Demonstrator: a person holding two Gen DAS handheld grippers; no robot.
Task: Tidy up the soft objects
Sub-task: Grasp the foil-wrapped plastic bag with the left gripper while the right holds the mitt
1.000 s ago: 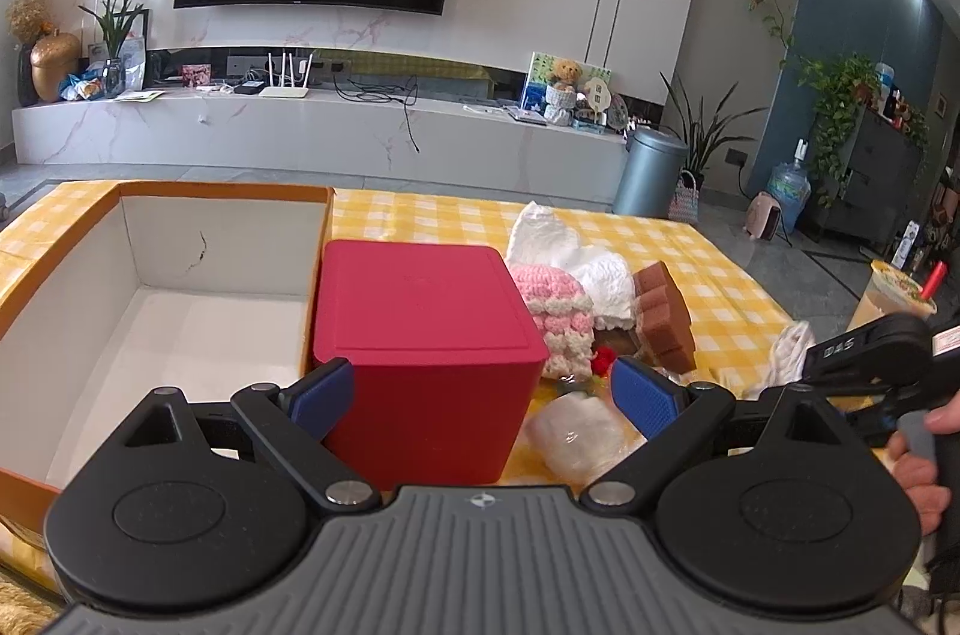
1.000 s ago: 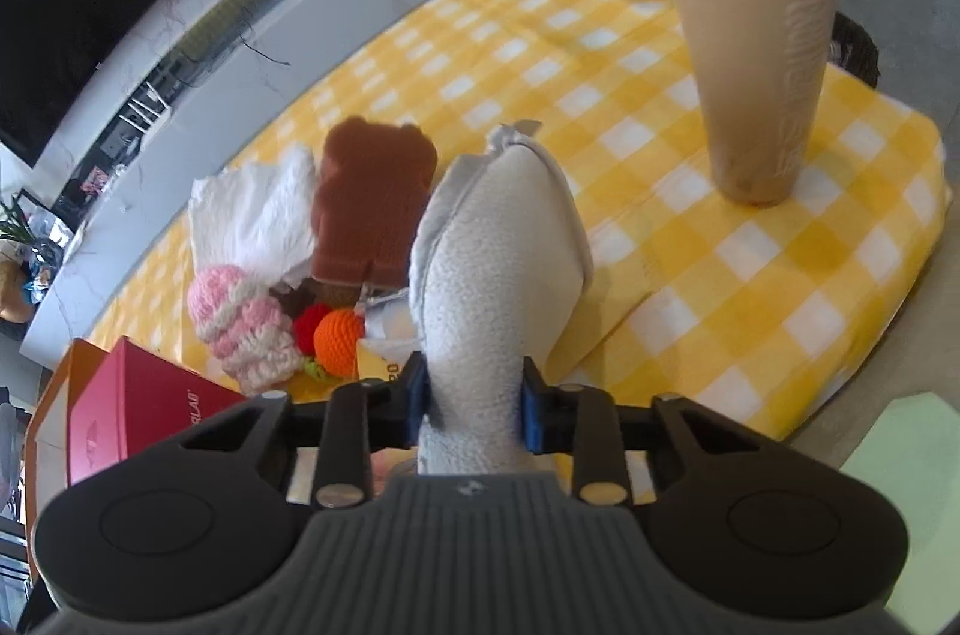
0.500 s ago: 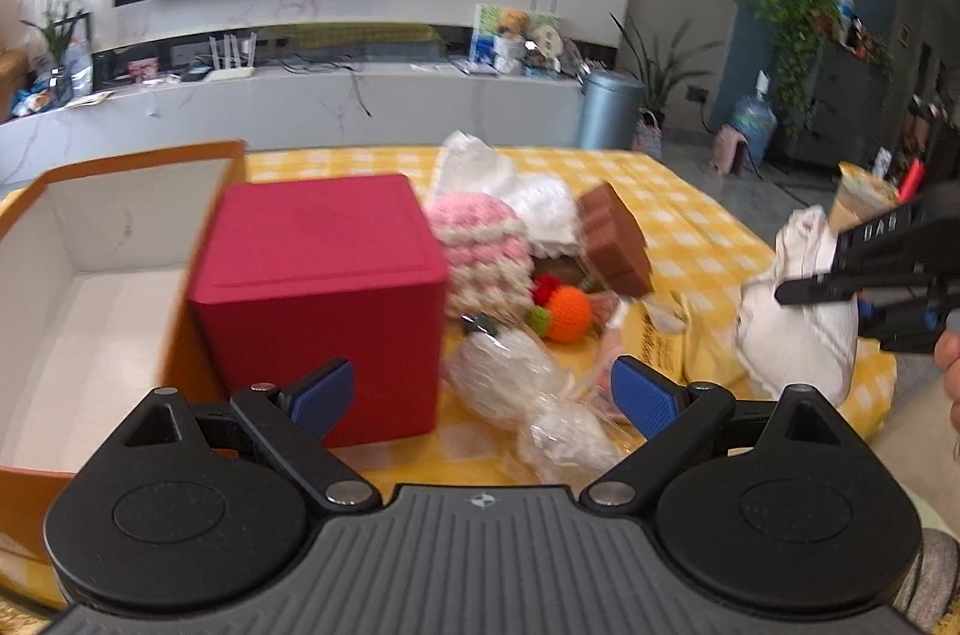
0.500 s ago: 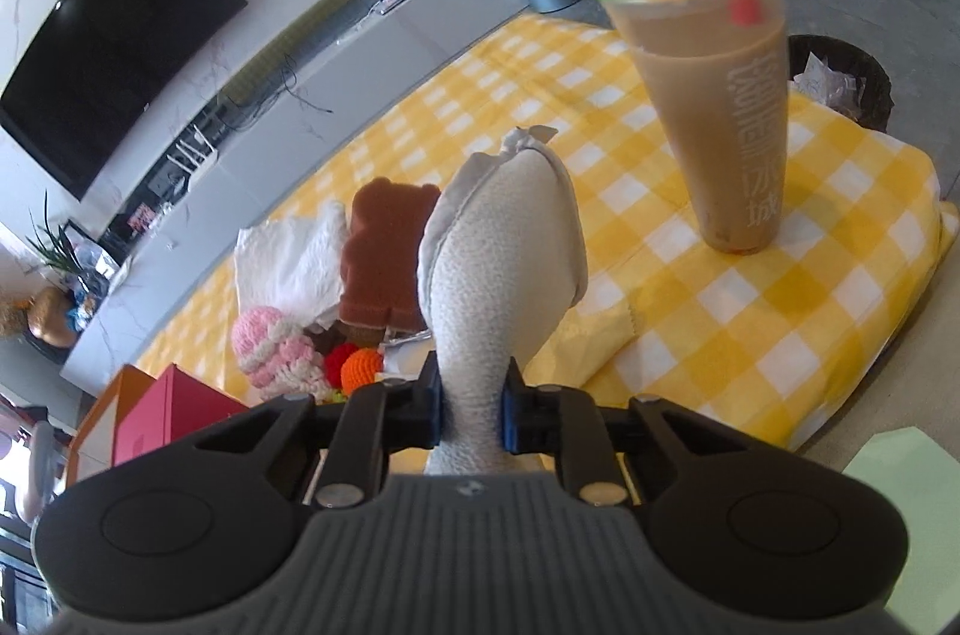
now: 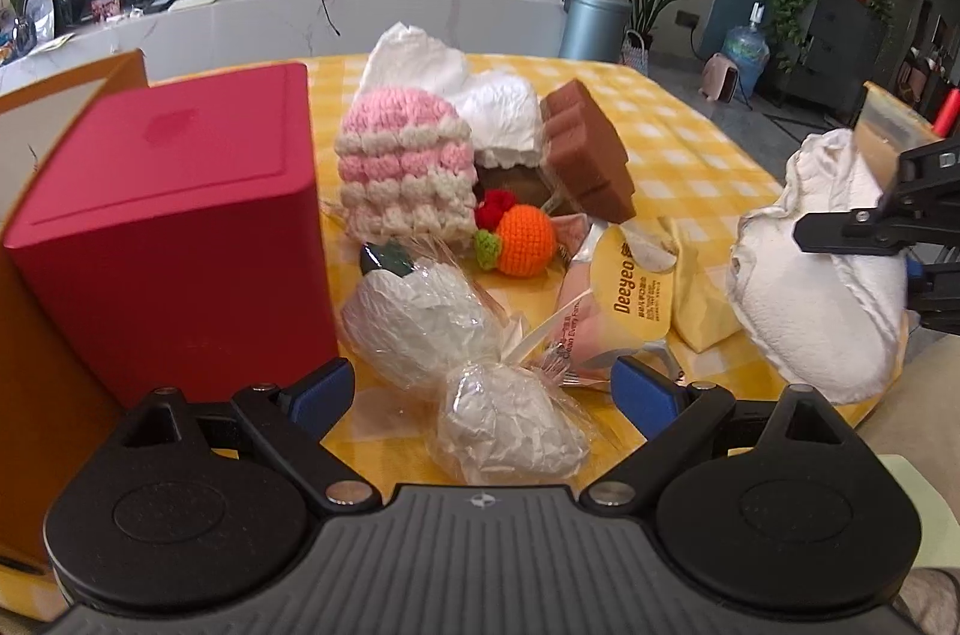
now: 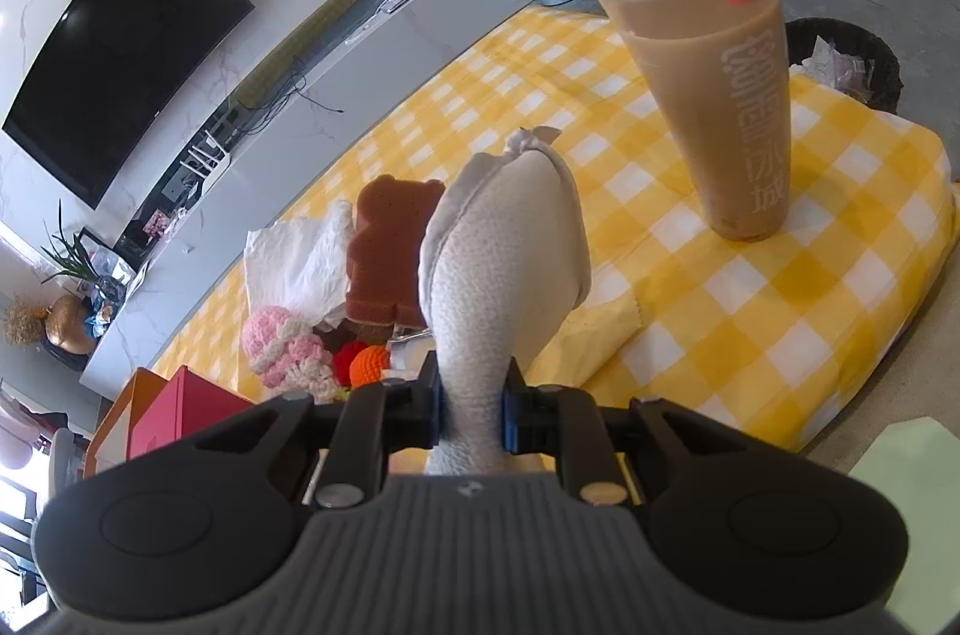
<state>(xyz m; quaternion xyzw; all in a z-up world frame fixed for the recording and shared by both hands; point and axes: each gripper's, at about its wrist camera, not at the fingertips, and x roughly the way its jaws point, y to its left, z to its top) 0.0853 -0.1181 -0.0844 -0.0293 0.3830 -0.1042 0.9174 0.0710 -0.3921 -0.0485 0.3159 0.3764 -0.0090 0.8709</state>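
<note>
Table (image 6: 750, 311) with yellow check cloth carries everything; landmark is the red box (image 5: 174, 239). Orange carton (image 5: 36, 191) sits right behind and beside the red box, on the side away from the clutter, open top, likely the drop place, though that is a guess. Tall drink cup (image 6: 714, 83) stands far from the red box, at the opposite table end. White plush pouch (image 6: 498, 275) hangs lifted off the cloth, well away from the red box and near the cup side, pinched at its narrow end by the right gripper (image 6: 471, 401), jaws clamped tight on it. Pink knit hat (image 5: 402, 167) sits just beside the red box, with the brown sponge (image 5: 588, 155) and orange knit ball (image 5: 522, 239) further out. Wrapped white bundles (image 5: 468, 347) lie near the red box's front corner, between the spread fingers of the left gripper (image 5: 483, 389), which grips nothing.

Step in hand: pouch picked, carry pending. Next move: carry the pouch over the clutter toward the carton, staying clear of the cup; left jaws need to come down around a bundle and squeeze.
</note>
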